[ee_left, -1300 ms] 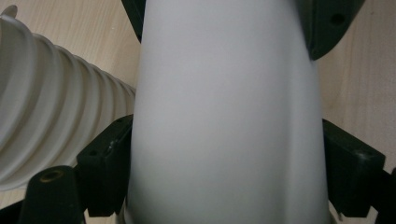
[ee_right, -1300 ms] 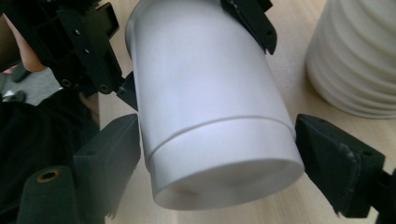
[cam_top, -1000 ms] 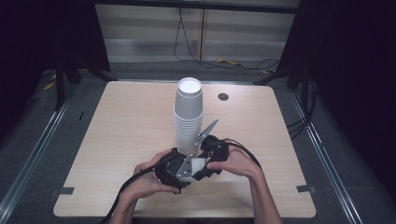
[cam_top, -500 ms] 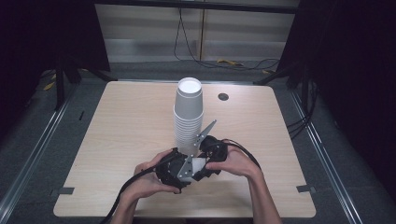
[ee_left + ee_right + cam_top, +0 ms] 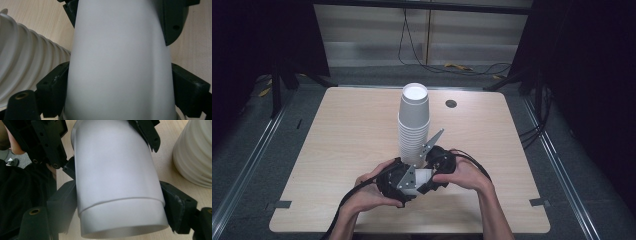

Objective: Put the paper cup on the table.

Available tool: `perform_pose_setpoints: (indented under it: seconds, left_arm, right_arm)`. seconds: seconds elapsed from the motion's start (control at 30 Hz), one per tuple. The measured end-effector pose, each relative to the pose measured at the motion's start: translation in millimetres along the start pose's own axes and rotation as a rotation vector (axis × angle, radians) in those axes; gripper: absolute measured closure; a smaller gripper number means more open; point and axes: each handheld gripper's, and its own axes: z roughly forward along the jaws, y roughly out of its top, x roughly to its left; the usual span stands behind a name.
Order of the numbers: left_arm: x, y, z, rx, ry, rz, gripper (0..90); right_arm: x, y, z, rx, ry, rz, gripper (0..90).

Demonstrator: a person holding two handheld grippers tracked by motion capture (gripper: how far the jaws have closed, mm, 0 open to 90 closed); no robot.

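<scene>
While clamped from both ends, lies sideways just above the surface at its 6 o'clock edge: a single white cup, caught between left claw and right claw. Held in a hand apiece, the left hand at 7 o'clock of the cup and the right hand at 3 o'clock. Pressed black against white on both flanks in the left gripper view, left claw narrowed onto the cup, with the far claw's black tips biting the cup's other end at 12 o'clock. Same grip mirrored in the right gripper view: right claw closed on the cup near its rimmed end, opposite claw meeting it at 11 and 1 o'clock. Stands upright at 12 o'clock of the held cup, just beside it, near the middle of the surface: a tall stack of cups, ribbed rims showing at 9 o'clock in the left gripper view and at 2 o'clock in the right gripper view. Sits farther off at 1 o'clock of the stack: a small dark round hole in the surface. Cannot tell whether the held cup touches the wood beneath.
</scene>
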Motion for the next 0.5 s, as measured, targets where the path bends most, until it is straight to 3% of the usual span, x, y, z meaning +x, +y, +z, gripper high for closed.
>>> perform_pose_setpoints:
  seconds: [0.13, 0.37, 0.43, 0.5]
  left_arm:
    - [-2.4, -3.2, 0.4, -0.071, 0.000, -0.048, 12.2]
    - [-1.8, -5.7, -3.6, -0.100, 0.017, -0.026, 12.2]
    - [-1.2, -6.7, -4.3, -0.111, 0.031, -0.011, 12.2]
    - [-2.2, -7.0, -4.1, -0.122, 0.035, -0.022, 11.9]
  right_arm:
    - [1.6, -0.7, -2.2, -0.014, -0.010, -0.012, 22.7]
    - [3.5, -0.4, -3.8, -0.020, -0.034, -0.035, 23.4]
    - [4.3, -0.7, -4.2, -0.018, -0.026, -0.019, 23.5]
    - [3.6, -1.1, -5.0, -0.017, -0.021, -0.013, 23.6]
